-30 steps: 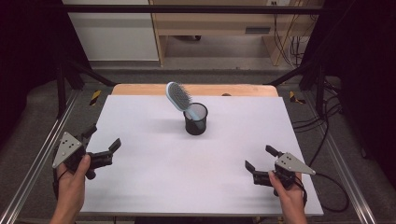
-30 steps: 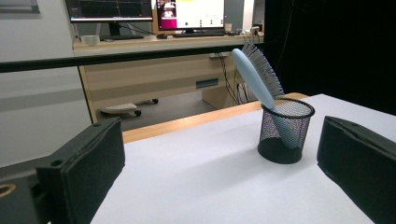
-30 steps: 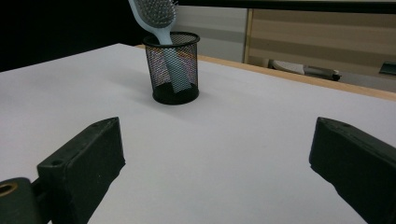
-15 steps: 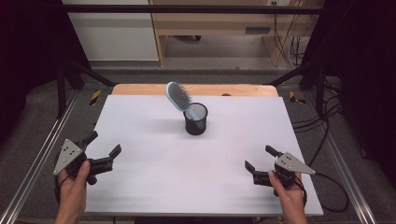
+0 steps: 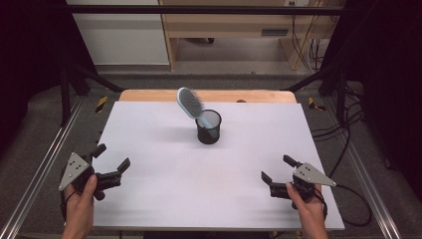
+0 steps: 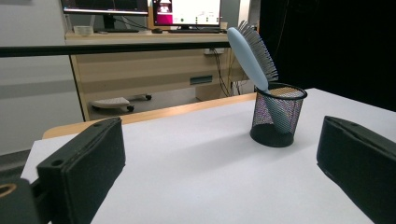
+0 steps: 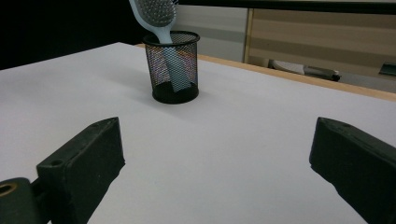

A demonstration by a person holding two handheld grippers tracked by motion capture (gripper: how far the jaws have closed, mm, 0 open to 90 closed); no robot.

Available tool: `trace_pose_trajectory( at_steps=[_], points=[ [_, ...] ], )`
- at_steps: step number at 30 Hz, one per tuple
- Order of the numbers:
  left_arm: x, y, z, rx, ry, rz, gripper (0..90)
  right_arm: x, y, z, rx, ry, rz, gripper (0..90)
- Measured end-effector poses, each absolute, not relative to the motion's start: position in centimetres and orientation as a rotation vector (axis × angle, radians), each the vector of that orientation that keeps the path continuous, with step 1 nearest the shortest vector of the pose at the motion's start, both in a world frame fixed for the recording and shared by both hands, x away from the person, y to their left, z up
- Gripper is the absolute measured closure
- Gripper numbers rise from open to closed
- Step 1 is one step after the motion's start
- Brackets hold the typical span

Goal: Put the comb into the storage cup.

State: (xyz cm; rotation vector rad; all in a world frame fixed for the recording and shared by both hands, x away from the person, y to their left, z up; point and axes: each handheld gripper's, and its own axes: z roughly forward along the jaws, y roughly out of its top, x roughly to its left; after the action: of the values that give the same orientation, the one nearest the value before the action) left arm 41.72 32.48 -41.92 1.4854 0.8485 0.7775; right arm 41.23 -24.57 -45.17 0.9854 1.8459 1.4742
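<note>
Both grippers open, empty: left gripper near-left, right gripper near-right | I'm eyeing hairbrush leaning in mesh cup, far-centre | I'm planning: one steadying cup, other pinching brush neck, lifting straight up.

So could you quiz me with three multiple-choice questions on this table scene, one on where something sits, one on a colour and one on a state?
1. Where does the hairbrush stand?
A. flat on the table
B. handle down in the mesh cup
C. in a gripper

2. What colour is the hairbrush's back?
A. light blue
B. red
C. yellow

3. How are the left gripper and right gripper?
A. both shut on the cup
B. one holds the brush
C. both open, holding nothing

Answers: 1 B, its handle shows through the mesh. 2 A, the left gripper view shows the pale blue back. 3 C, each one's jaws stand apart over bare table.
</note>
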Motion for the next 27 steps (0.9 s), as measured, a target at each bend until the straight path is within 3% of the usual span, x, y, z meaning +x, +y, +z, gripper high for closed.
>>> trace_pose_trajectory(
  at_steps=[27],
  points=[
    [41.5,31.1,-44.2,1.495,0.817,0.738,1.4,41.2,-24.5,-45.3,0.974,1.864,1.482,3.1]
  ],
)
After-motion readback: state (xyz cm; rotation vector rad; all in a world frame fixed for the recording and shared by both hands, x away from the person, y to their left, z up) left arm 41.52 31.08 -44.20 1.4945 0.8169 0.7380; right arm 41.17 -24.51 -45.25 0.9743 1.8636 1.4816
